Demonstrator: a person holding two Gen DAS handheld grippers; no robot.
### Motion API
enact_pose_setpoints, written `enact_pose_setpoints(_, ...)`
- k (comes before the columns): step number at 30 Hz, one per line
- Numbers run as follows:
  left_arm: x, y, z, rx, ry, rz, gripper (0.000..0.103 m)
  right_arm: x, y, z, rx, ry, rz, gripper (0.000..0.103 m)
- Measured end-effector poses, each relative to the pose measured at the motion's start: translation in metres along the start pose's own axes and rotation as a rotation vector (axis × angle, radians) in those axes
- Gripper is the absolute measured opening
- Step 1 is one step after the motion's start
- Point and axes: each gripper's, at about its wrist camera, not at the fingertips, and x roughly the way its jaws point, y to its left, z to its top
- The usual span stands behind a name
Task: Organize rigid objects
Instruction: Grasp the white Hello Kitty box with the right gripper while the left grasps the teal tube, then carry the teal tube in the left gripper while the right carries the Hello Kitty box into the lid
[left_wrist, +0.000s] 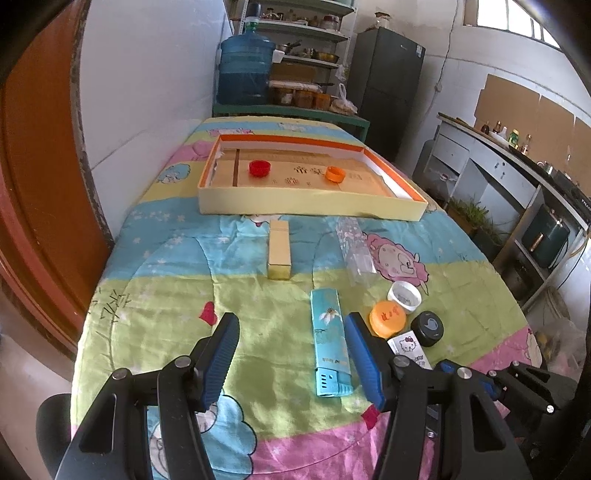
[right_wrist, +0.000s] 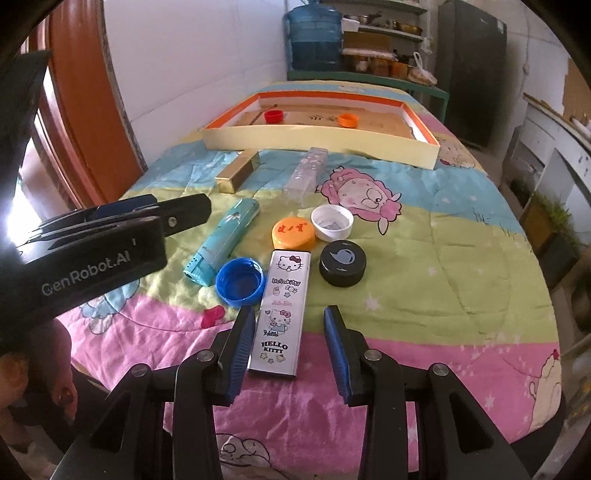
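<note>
The left gripper (left_wrist: 291, 354) hangs over the near part of the quilt-covered worktop (left_wrist: 166, 280), its fingers spread wide with nothing pressed between them. The long turquoise flower-printed box (left_wrist: 328, 343) lies just inside the right-hand finger, so the hand looks lined up to straddle that box lengthwise. The right gripper (right_wrist: 290, 350) stands part open around the near end of the white Hello Kitty printed tin (right_wrist: 279, 314). One finger looks to sit right against the tin's edge while the other stands clear, so I judge it bracketed, not yet gripped, though the fisheye makes contact hard to call.

The loose pieces sit clustered near the person, probably so each can be reached without stretching:
- a blue plastic bottle cap (right_wrist: 241, 282), open side up, touching the tin's side
- an orange lid with red characters (right_wrist: 293, 233)
- a white open cap (right_wrist: 331, 222)
- a black round lid (right_wrist: 342, 263)
- a gold rectangular box (right_wrist: 237, 172)
- a clear plastic tube (right_wrist: 304, 177)

At the far side waits the shallow cream cardboard tray with orange inner walls (left_wrist: 310, 212). A red cap (left_wrist: 259, 168) and a small orange cap (left_wrist: 335, 174) already lie well apart inside it. It appears to be where everything goes.
</note>
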Motion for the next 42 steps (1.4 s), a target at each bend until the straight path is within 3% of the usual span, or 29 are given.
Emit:
enact_pose_setpoints(3,0.007,-0.005,0.001,0.016,0.014,-0.005,0.060,0.004,0.005,0.001,-0.039,-0.013,-0.026,0.039)
enact_pose_setpoints(5,0.011,-0.009,0.001,0.030,0.024,-0.006,0.060,0.004,0.007,0.001,-0.051,-0.024,-0.023,0.028)
enact_pose_setpoints(7,0.016,-0.013,0.001,0.045,0.035,-0.002,0.059,0.003,0.005,0.000,-0.053,-0.025,-0.018,0.027)
enact_pose_setpoints(10,0.025,-0.018,0.000,0.056,0.062,-0.007,0.047,0.001,0.001,-0.002,-0.049,-0.025,-0.013,0.027)
enact_pose_setpoints(12,0.032,-0.020,-0.003,0.060,0.085,-0.007,0.045,-0.001,-0.002,-0.005,-0.044,-0.026,-0.010,0.027)
enact_pose_setpoints(16,0.032,-0.024,-0.006,0.095,0.063,0.014,0.036,-0.003,-0.006,-0.007,-0.029,-0.031,-0.002,0.027)
enact_pose_setpoints(19,0.031,-0.023,-0.007,0.088,0.059,0.010,0.024,-0.005,-0.008,-0.008,-0.020,-0.037,0.001,0.027)
enact_pose_setpoints(31,0.018,-0.018,-0.004,0.057,0.036,-0.010,0.023,-0.013,-0.018,-0.009,0.027,-0.068,0.063,0.027)
enact_pose_setpoints(42,-0.003,-0.016,0.006,0.046,-0.015,-0.021,0.023,-0.023,-0.017,-0.003,0.029,-0.093,0.062,0.027)
